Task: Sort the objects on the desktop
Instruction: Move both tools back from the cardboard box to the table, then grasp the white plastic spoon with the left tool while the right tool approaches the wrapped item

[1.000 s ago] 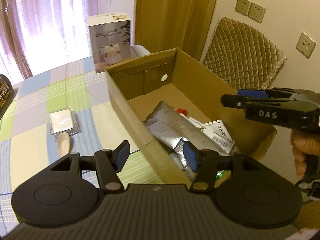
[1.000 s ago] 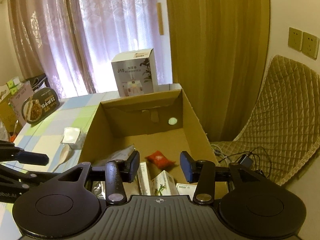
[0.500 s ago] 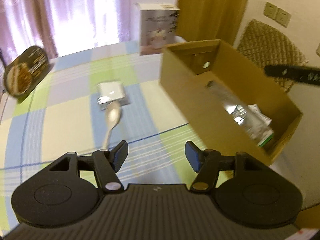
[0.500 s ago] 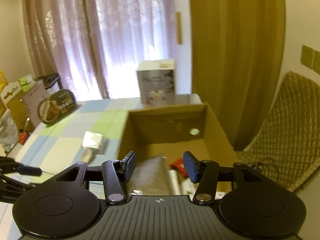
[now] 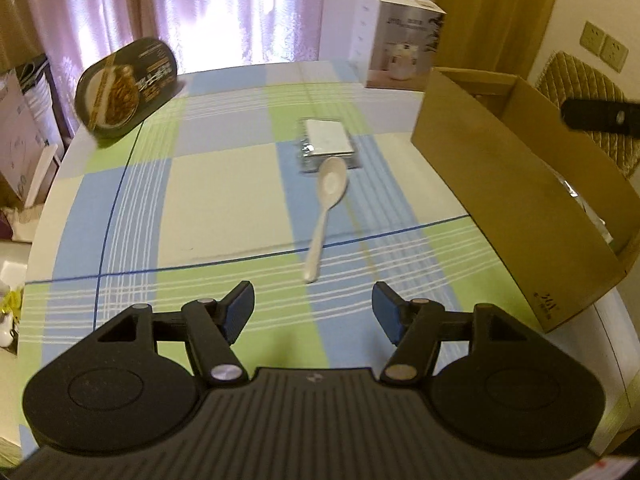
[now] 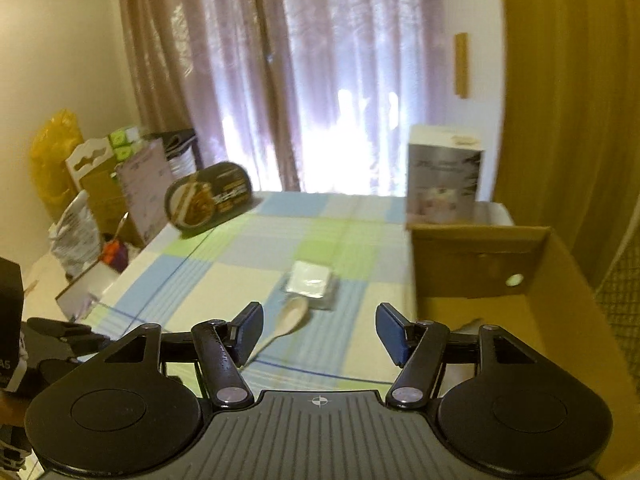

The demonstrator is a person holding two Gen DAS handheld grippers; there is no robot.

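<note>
I'm seeing a table [image 5: 224, 184] wearing a blue-green checked cloth. Lying on it: a white spoon [image 5: 327, 208], bowl touching a clear packet [image 5: 326, 146]; a cardboard box [image 5: 516, 216] sitting at the right edge; a white carton [image 5: 400, 40] and a tilted black tray [image 5: 128, 86] standing at the far side.

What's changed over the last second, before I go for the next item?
Both open, empty grippers swung left, away from the cardboard box toward the table. The left gripper now faces the white spoon; the right gripper looks past it. Nothing was grasped or released. Spoon, wrapped white packet and box stayed put.
</note>
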